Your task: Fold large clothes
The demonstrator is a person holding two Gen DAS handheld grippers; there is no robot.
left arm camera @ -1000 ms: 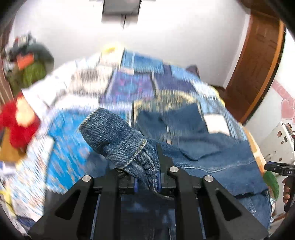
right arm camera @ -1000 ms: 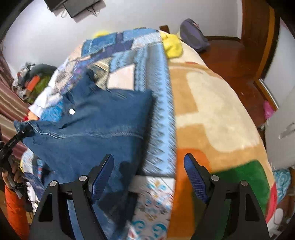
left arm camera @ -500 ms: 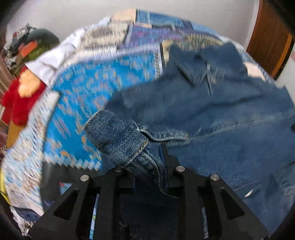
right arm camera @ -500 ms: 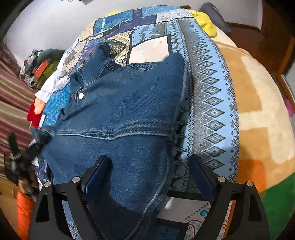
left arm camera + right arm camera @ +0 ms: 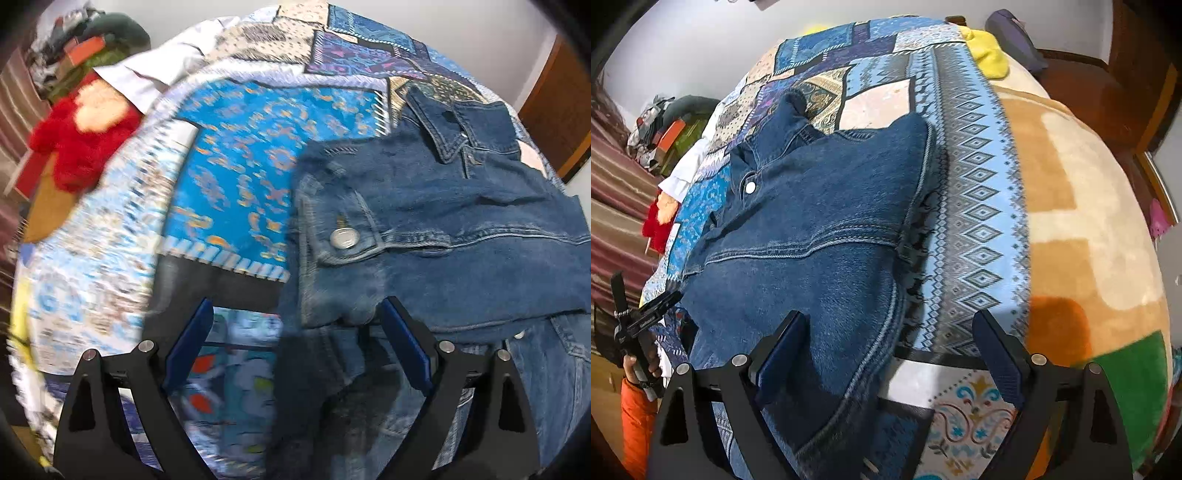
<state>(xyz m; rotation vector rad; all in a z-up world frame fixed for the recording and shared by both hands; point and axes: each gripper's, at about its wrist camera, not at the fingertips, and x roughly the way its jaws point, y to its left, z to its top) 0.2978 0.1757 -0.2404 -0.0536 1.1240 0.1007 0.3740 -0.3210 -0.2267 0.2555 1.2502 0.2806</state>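
Observation:
A blue denim jacket [image 5: 436, 229] lies on the patterned bedspread, collar toward the far side, with its left cuff and sleeve folded onto the body. My left gripper [image 5: 295, 343] is open and empty, just above the sleeve's near edge. In the right wrist view the jacket [image 5: 820, 229] lies flat at centre left. My right gripper [image 5: 890, 350] is open and empty over the jacket's right lower edge. The left gripper [image 5: 646, 317] shows at the far left.
A patchwork bedspread [image 5: 236, 177] covers the bed. A red plush toy [image 5: 81, 144] and a pile of clothes [image 5: 85, 48] lie at the left side. A tan and orange blanket [image 5: 1082, 229] covers the bed's right part. A wooden door [image 5: 554, 122] stands at the right.
My left gripper carried the denim sleeve over onto the jacket body, then opened and let it go. My right gripper stayed open and moved nearer over the jacket.

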